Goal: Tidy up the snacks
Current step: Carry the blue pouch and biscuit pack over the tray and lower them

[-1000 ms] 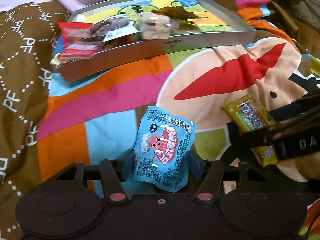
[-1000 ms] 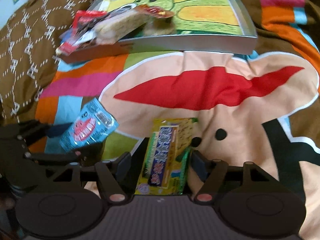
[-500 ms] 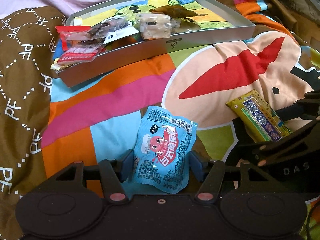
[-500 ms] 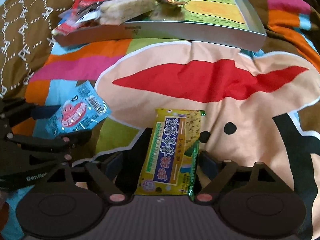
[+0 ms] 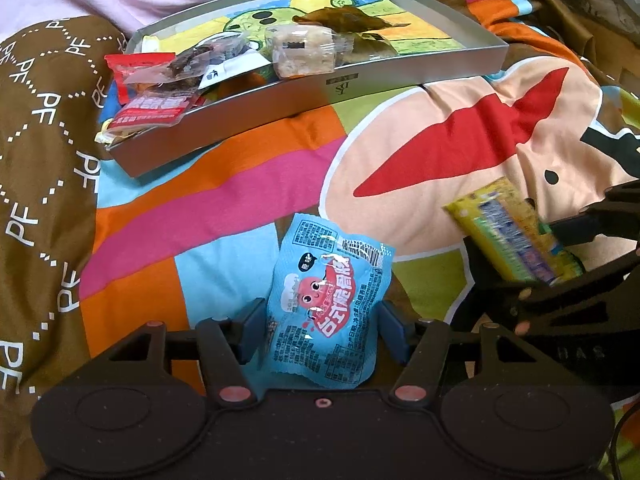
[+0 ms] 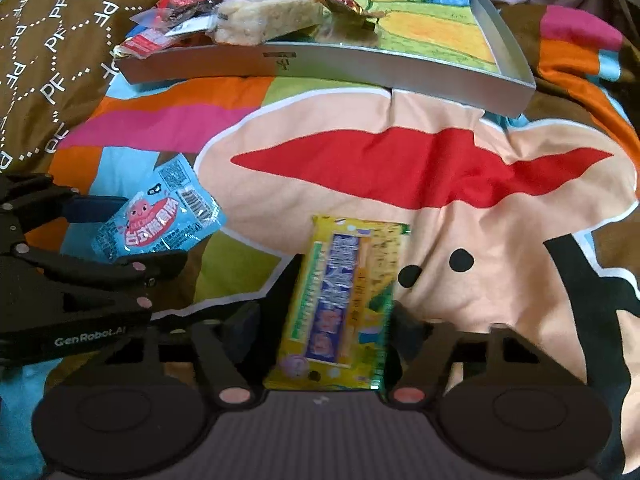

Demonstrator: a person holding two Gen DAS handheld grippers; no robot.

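Two packets in play, one per gripper. Blue packet (image 5: 328,304) clamped at its lower half in the left gripper (image 5: 320,330), pads touching both edges, top half sticking up toward 12 o'clock. Yellow packet (image 6: 340,304) lengthwise between the right gripper's (image 6: 324,332) jaws, which have just been closing; right pad against the green edge, left pad just beside the packet, contact there hard to tell, so probably only now clamped. Both low over the quilt (image 6: 400,128), side by side, blue at 9 o'clock of yellow in the right view, well apart.

Tray (image 5: 280,100) at 12 o'clock, resting on the quilt. Already heaped in its 9 o'clock end: red packets (image 5: 148,104), a rice cake (image 5: 304,54), a brown wrapper (image 5: 348,24). The 3 o'clock half shows bare cartoon floor.

Step in hand, by judgement: secure both grips, then carry to the tray. To do it well:
- Confirm the yellow packet is squeezed on both edges before lifting; slick film, long body, likely to swing or slip.
- Lift clear of the tray wall before moving toward 12 o'clock.
- Aim for the bare 3 o'clock half, not the pile hanging over the 9 o'clock corner.
- Keep the grippers apart on the way to avoid a clash.
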